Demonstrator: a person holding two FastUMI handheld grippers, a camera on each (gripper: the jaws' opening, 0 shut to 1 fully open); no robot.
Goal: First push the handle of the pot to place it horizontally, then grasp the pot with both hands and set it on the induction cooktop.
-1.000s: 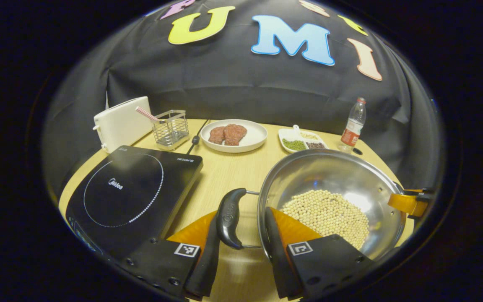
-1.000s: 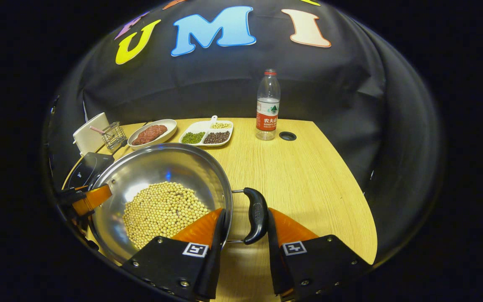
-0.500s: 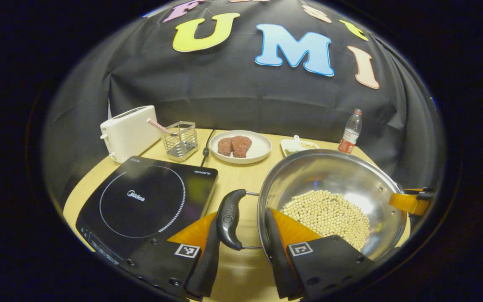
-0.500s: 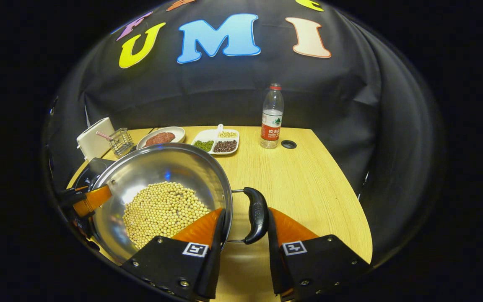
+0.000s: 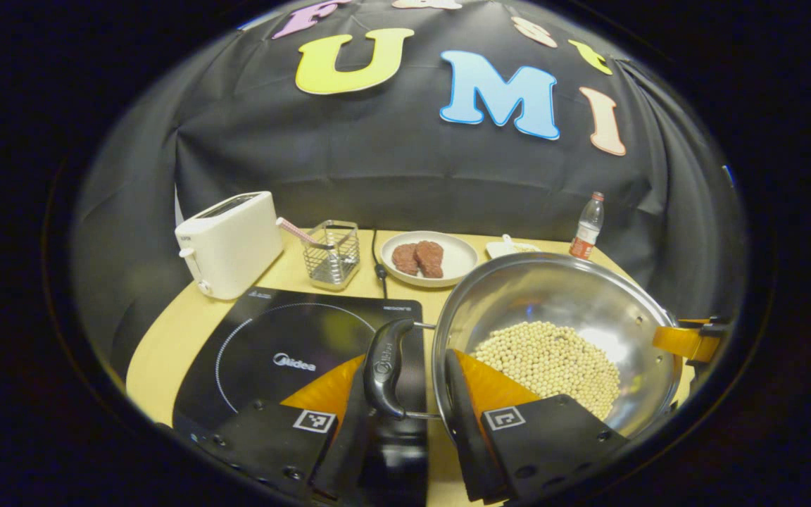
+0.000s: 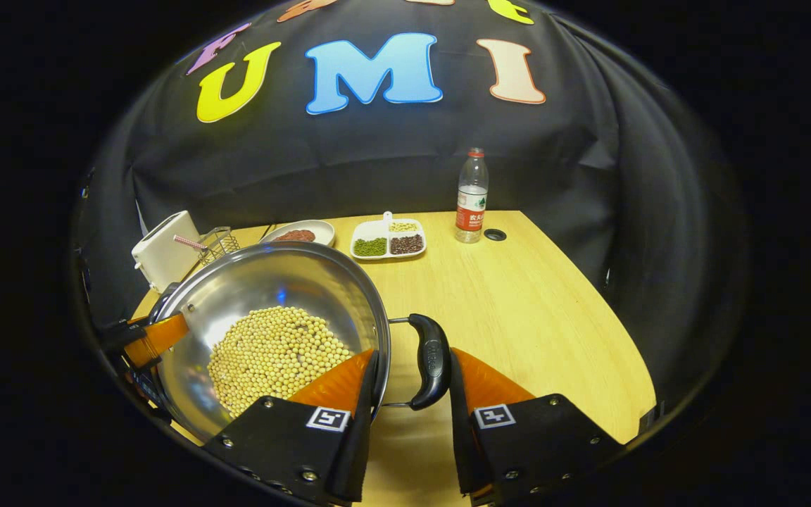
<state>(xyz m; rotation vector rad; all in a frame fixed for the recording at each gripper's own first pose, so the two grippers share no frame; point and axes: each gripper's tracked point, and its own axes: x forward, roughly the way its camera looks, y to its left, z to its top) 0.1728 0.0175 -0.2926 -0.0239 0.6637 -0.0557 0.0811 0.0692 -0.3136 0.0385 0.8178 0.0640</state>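
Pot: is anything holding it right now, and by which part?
Yes. The pot is held by both grippers: left gripper on its left handle, right gripper on the right handle.

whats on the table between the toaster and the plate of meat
In the left gripper view, a wire mesh basket holding a striped straw sits between the toaster and the plate of meat; a black cord runs beside the plate.

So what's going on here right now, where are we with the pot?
A person holds the steel pot, which has soybeans in it, by both side handles: the left tool is clamped on one black handle, the right tool on the other. The pot is up off the table, its left handle now above the edge of the induction cooktop. It is not set down yet.
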